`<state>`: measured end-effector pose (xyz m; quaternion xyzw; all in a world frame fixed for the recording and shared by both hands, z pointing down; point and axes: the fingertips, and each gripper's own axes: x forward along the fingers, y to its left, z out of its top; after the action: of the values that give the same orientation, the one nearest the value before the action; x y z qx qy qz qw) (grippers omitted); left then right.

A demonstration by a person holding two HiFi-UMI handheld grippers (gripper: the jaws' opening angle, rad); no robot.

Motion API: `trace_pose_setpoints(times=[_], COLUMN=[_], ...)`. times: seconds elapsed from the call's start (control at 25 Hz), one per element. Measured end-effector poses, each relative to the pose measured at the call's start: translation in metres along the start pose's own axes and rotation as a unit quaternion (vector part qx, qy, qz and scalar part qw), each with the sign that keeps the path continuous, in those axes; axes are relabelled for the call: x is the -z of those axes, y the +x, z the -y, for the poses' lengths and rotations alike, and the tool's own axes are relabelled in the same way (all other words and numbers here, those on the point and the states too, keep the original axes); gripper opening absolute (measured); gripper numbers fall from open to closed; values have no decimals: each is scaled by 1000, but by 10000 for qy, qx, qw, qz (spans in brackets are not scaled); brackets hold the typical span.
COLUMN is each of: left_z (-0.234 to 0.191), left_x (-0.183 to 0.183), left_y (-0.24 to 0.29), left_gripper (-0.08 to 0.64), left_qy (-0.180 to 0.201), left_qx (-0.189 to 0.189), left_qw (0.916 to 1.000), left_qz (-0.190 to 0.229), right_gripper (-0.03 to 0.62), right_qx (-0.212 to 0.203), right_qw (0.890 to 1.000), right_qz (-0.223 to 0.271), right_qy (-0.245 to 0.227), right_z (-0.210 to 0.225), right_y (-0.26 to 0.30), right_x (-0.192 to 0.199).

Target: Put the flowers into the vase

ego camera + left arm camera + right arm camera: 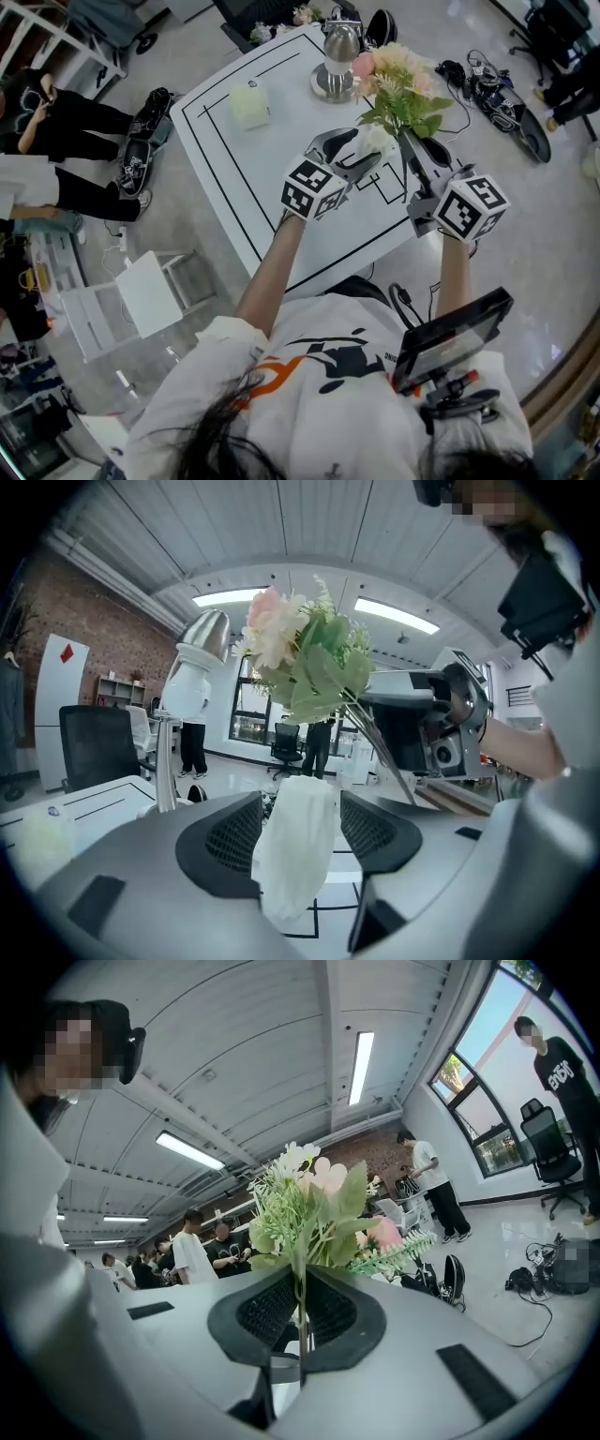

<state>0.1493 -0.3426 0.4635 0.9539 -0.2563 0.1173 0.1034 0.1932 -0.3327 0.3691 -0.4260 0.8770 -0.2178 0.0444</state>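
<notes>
None of the flowers is in the vase yet.
My right gripper (pixel 411 148) is clamped on the stems of the pink, cream and green artificial bunch (pixel 401 89), held near the silver metal goblet vase (pixel 339 54) on the white table (pixel 234 169); insertion is outstanding. Only the left gripper view shows the jaws of my left gripper (pixel 300 822) apart, a white crumpled piece (pixel 292 855) loose between them.

White table (pixel 272 159): silver vase (pixel 339 54), pale block (pixel 249 105), maybe foam.

Head overhead, gripper views seemingly level, flowers (pixel 403 89) shared
</notes>
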Motion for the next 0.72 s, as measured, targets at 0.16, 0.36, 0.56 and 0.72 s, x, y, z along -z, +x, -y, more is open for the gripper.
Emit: trace_pose_setpoints(times=[0.16,0.36,0.56,0.72], left_z=[-5,-3,1,9], left_x=[2,1,4,11], left_y=[11,20,28,29], left_gripper=[256,256,256,255], left_qy=[67,84,210,327], left_qx=[15,114,175,208], left_qw=[10000,9999,9995,9991], left_qz=[-27,9,-130,-173], right_gripper=[26,26,26,26], right_qx=[-36,-74,-106,-86], right_qw=[10000,9999,9997,9990], right_qz=[26,74,210,430], right_qy=[-18,-24,-6,-37], right_z=[7,12,14,12], right_y=[3,9,14,11], right_x=[-2,-10,-18,-22])
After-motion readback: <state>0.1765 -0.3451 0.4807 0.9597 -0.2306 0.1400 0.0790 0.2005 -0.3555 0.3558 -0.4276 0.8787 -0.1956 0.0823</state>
